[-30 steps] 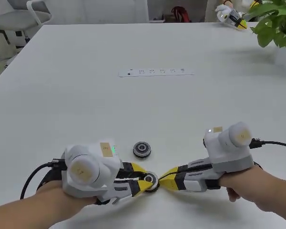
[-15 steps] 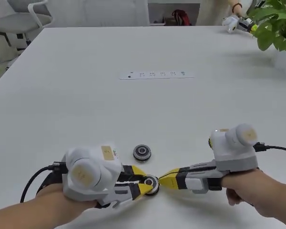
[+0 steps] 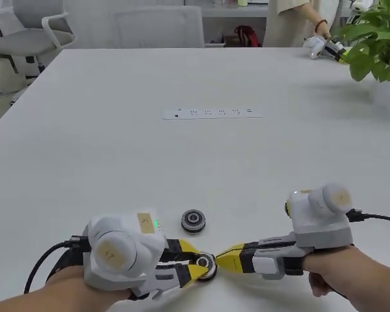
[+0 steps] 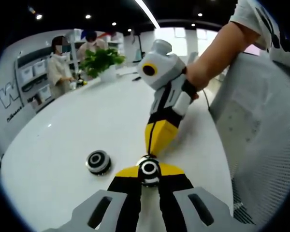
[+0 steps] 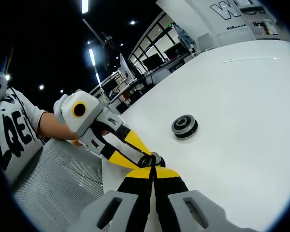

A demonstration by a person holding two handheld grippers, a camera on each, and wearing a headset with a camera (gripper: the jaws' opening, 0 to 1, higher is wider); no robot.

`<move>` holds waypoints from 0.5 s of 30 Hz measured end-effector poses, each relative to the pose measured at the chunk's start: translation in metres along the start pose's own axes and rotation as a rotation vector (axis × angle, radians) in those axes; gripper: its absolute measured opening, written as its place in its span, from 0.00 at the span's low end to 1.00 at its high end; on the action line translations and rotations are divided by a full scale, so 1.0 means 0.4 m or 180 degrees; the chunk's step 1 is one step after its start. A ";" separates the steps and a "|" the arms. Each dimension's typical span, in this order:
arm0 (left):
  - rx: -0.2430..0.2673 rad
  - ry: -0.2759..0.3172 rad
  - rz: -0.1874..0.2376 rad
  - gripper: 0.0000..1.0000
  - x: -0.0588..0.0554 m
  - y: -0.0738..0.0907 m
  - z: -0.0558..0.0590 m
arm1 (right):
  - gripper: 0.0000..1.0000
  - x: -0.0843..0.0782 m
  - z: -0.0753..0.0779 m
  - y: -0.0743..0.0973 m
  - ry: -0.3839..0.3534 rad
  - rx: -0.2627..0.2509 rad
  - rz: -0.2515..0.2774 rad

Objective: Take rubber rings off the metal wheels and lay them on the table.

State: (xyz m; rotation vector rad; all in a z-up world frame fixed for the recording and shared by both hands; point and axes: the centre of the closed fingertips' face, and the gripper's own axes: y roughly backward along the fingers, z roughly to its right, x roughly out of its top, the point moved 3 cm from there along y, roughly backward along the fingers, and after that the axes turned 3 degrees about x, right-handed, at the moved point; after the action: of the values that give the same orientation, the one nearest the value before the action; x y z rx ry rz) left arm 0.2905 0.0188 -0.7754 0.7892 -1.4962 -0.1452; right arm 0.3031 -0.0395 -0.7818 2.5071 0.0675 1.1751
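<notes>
The left tongs [image 3: 198,264] are clenched on a small metal wheel [image 3: 205,264]. It sits close to the near edge of the white counter [image 3: 117,149], about in the middle. In the left gripper view the wheel is squeezed between the two yellow tips.

The right tongs [image 3: 222,259] come in from the right side. Their jaws are pressed flat together, and the tips touch the side of the same wheel. I cannot tell if they pinch anything.

A second wheel [image 3: 193,220] lies flat on the counter, just past the held one and a bit to the left. Nothing touches it. Its black rubber ring [image 4: 89,163] is on it.

A white power strip [image 3: 212,113] lies in the middle of the counter. A green plant [image 3: 374,36] is at the far right corner.
</notes>
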 end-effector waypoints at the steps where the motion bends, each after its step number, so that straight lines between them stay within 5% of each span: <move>1: 0.0000 0.0000 0.0000 0.12 0.000 0.000 0.000 | 0.00 0.000 0.000 0.000 0.0003 0.0001 0.0001; 15: -0.0002 -0.0029 -0.0012 0.12 0.001 0.000 0.000 | 0.00 0.003 -0.008 0.000 0.0040 0.0008 -0.0023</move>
State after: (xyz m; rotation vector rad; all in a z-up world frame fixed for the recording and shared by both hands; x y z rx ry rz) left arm 0.2907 0.0187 -0.7752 0.7919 -1.5033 -0.1525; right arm 0.3016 -0.0384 -0.7792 2.4997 0.0811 1.1888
